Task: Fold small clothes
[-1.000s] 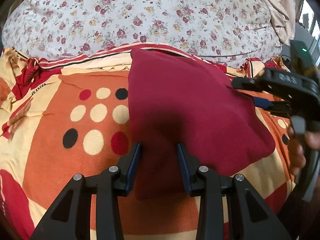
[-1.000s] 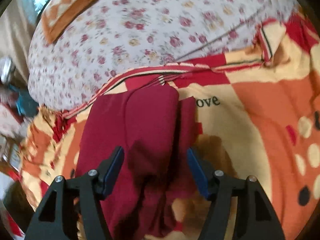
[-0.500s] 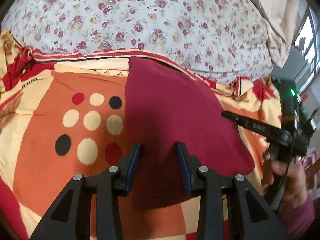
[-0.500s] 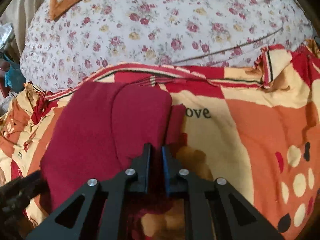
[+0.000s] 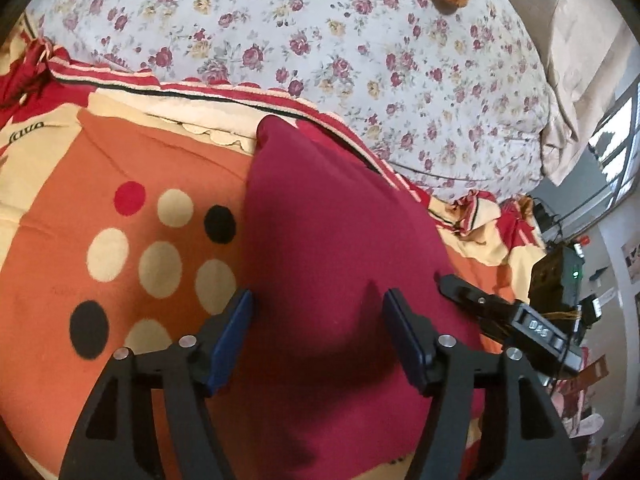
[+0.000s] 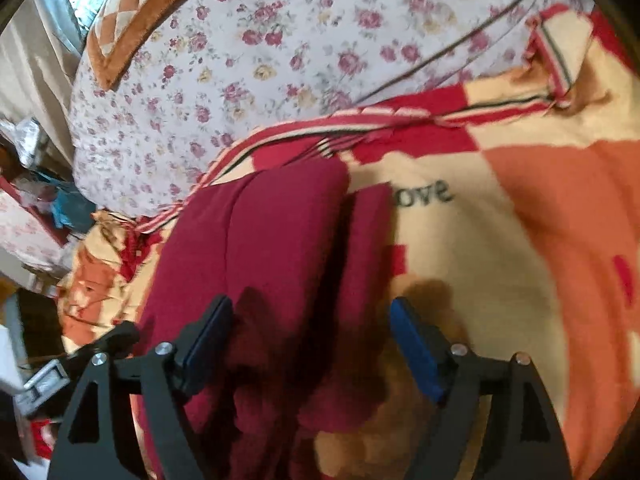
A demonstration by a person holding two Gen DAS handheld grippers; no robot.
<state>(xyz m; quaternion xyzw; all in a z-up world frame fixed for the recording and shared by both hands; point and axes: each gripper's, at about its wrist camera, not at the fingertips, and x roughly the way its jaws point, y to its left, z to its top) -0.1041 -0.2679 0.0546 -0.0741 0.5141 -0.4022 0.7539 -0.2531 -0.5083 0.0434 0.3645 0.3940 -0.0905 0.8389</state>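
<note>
Tools point(image 5: 318, 338) point(image 6: 310, 344) agape over maroon garment point(image 5: 340, 248)

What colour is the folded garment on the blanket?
The garment is plain dark red, maroon; clearest in the left wrist view.

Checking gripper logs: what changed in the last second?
The right gripper, open a second ago, shut over the garment half a second ago and is open again, holding nothing. The left gripper opened wider over it. The garment stays folded on the blanket.
</note>
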